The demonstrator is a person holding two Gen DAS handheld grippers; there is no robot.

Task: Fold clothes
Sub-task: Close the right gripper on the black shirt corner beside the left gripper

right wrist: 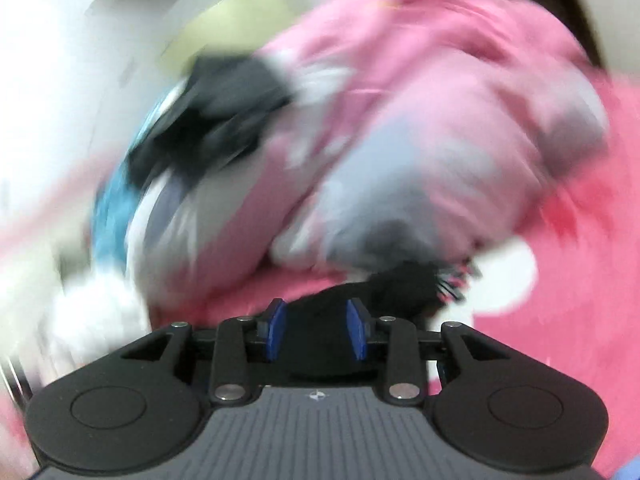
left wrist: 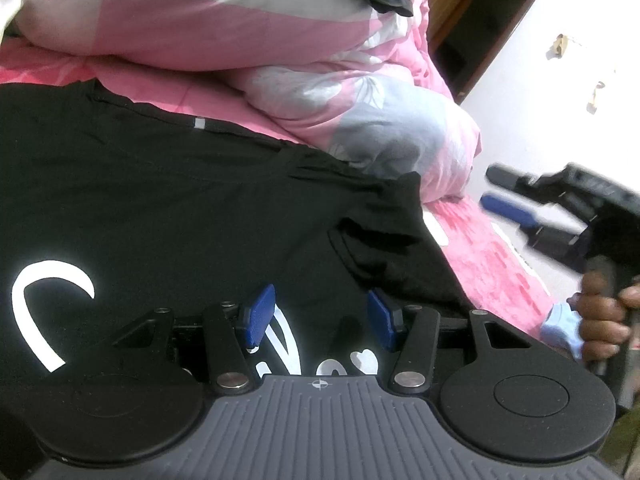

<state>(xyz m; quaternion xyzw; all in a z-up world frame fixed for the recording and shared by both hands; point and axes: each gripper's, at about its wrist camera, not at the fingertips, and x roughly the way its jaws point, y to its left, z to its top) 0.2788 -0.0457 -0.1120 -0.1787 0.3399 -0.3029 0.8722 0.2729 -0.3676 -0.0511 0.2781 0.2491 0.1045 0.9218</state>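
The black T-shirt (left wrist: 160, 200) is lying spread on the pink bedsheet (left wrist: 492, 256), white print facing up, one sleeve (left wrist: 384, 232) bunching toward the bed's edge. The left gripper (left wrist: 320, 316) is hovering over the shirt's printed area, its blue pads (left wrist: 260, 312) standing apart with nothing pressed between them. The right gripper (right wrist: 316, 330) is sitting off the sleeve end, gripped by the person's hand (left wrist: 600, 320); its jaws are standing parted, black fabric showing beyond them, not clamped. A pink floral quilt (left wrist: 360, 120) is heaped just behind the shirt.
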